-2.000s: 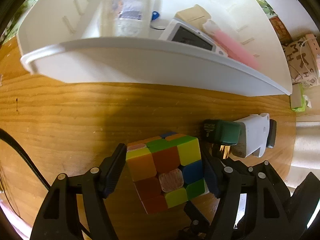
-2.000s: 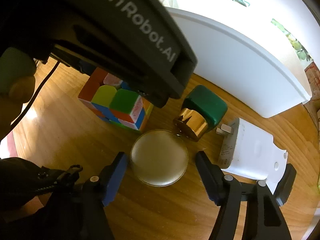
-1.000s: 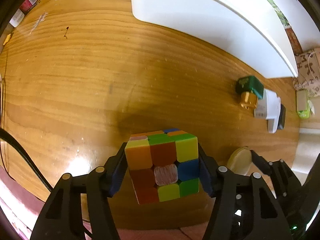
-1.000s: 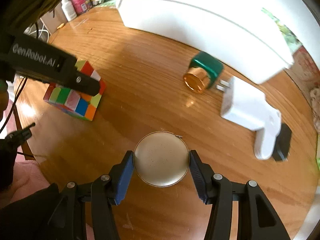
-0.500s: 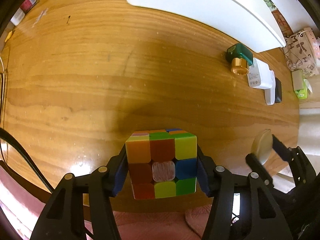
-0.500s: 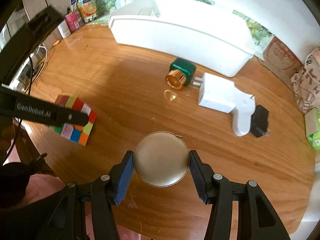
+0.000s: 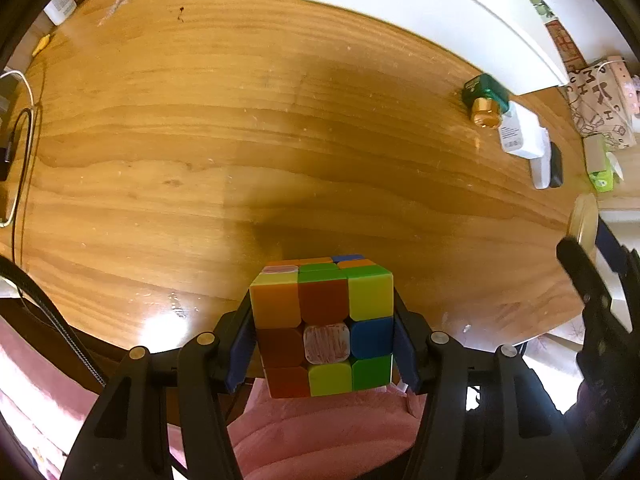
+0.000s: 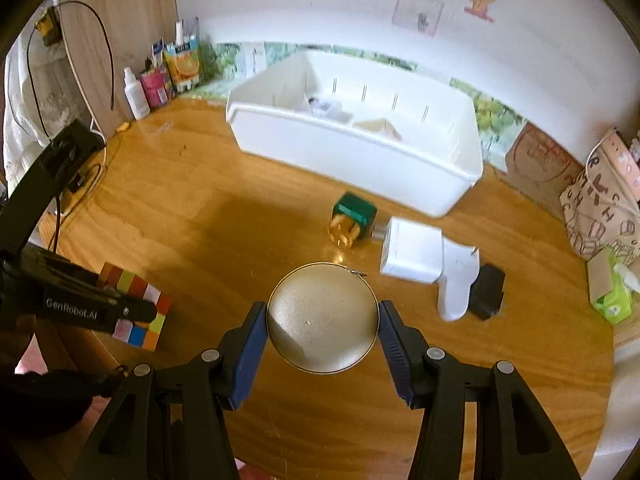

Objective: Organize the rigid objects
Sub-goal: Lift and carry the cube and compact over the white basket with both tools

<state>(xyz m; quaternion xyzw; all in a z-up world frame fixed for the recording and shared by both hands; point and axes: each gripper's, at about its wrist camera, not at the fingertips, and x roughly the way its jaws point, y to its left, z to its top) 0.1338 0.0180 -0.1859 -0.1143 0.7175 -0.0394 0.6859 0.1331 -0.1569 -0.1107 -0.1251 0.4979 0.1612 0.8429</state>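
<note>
Your left gripper (image 7: 322,330) clamps the puzzle cube (image 7: 324,326) above the table (image 7: 240,120) edge. Your right gripper (image 8: 322,318) pinches the round disc (image 8: 322,317), both lifted, likely bound for the white bin (image 8: 360,156).

warm bright daylight, strong fisheye bend and black vignette at edges, glare patch on wooden table (image 7: 168,320), broad soft shadow mid-table, white bin (image 8: 360,152) and wall overexposed, right wrist view motion-blurred, gripper fingers sharp
</note>
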